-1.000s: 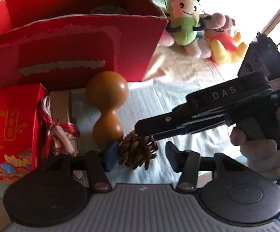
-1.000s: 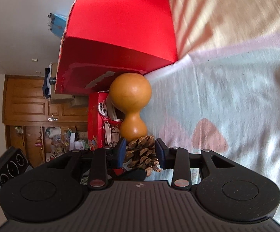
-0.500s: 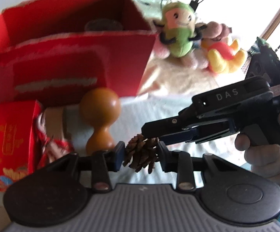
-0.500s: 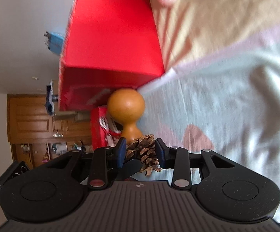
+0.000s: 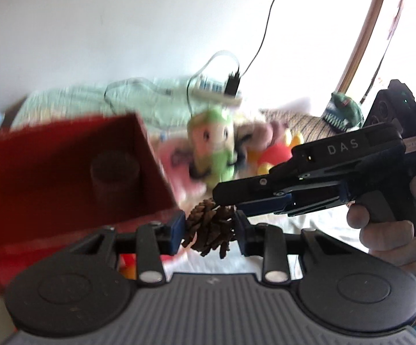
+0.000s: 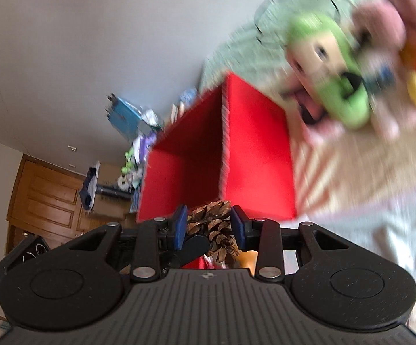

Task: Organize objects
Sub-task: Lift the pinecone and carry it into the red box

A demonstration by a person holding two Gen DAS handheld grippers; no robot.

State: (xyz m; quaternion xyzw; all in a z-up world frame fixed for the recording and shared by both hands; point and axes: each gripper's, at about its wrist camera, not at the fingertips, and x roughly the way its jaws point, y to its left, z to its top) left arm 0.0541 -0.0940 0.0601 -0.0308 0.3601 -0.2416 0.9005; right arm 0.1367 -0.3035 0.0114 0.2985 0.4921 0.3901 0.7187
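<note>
Risk, drop: both grippers pinch one pine cone [image 5: 209, 227] in the air; my guess is that if either lets go or pulls aside out of step, the cone twists free and falls short of the box.
Risk, crushing: the scales look brittle, so two squeezes at once could snap some off.
Risk, collision: the right gripper [image 5: 231, 210] crosses just over the left gripper [image 5: 208, 228], near enough that the two tools may knock together on the way to the box.
Bed: pale, soft cloth with faint stripes [image 6: 351, 201], blurred here; it yields, so anything dropped may roll.
Red box: open-topped cardboard [image 5: 64, 172], flat matte walls, sharp corners; a dark round thing lies inside, too blurred to name. It stands at the left, near the cone.
Plush toys: a green one [image 5: 212, 146] and pink, red and yellow ones beside it, far right of the box; fuzzy, rounded, smeared by motion.
Right gripper: hard black plastic, blue pads, held by a hand [image 5: 392, 230]; its jaws are nearly closed on the cone's upper end.
Left gripper: ribbed grey body, blue pads; its jaws are drawn in tight against the cone's two sides.
Pine cone: brown, woody, overlapping open scales, held above the bed, just right of the box's near corner.
</note>
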